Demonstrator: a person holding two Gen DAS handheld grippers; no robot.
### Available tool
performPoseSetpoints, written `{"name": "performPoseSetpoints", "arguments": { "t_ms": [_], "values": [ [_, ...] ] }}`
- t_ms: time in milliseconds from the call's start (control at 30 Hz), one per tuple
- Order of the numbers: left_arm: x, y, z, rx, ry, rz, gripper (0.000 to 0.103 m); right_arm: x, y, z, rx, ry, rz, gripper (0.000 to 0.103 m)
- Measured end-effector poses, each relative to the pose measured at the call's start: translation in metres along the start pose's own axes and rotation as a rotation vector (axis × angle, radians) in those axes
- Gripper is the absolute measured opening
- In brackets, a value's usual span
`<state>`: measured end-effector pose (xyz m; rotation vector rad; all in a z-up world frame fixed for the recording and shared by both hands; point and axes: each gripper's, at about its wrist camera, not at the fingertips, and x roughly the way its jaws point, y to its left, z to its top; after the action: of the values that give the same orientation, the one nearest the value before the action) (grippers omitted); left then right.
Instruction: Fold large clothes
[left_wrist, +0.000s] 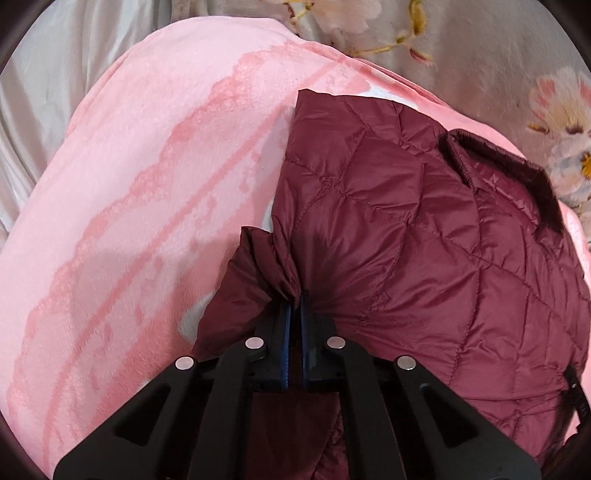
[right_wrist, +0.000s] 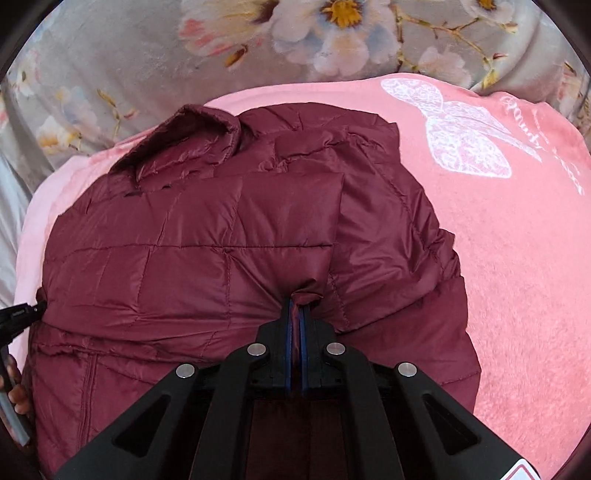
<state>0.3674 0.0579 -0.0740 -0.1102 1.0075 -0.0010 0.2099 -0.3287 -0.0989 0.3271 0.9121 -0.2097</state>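
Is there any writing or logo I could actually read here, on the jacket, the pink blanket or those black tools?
White script on the pink blanket, beside its white butterfly print: there, but too curved and blurred to read.
Red-edged sticker on the right tool, at the frame's bottom edge: cut off, unreadable.
Maroon quilted jacket: no text visible.
Left tool: no text visible.
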Motion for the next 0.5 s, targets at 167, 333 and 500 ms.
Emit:
{"name": "performPoseSetpoints", "arguments": {
  "t_ms": [167, 333, 500],
  "values": [
    [-0.017, 0.004, 0.002, 0.004, -0.007, 0.011, 0.016, -0.032, -0.006, 0.003, -0.001, -0.044, -0.04, 0.009],
    [-0.074, -0.005, 0.022, 0.019, -0.173, 0.004, 0.051, -0.072, 0.011, 0.022, -0.033, -0.165, -0.044, 0.015],
    [-0.064, -0.077, 0.045, 0.122, -0.14, -0.072, 0.057, -0.033, 0.056, 0.041, -0.099, -0.101, 0.032, 0.015]
  ]
}}
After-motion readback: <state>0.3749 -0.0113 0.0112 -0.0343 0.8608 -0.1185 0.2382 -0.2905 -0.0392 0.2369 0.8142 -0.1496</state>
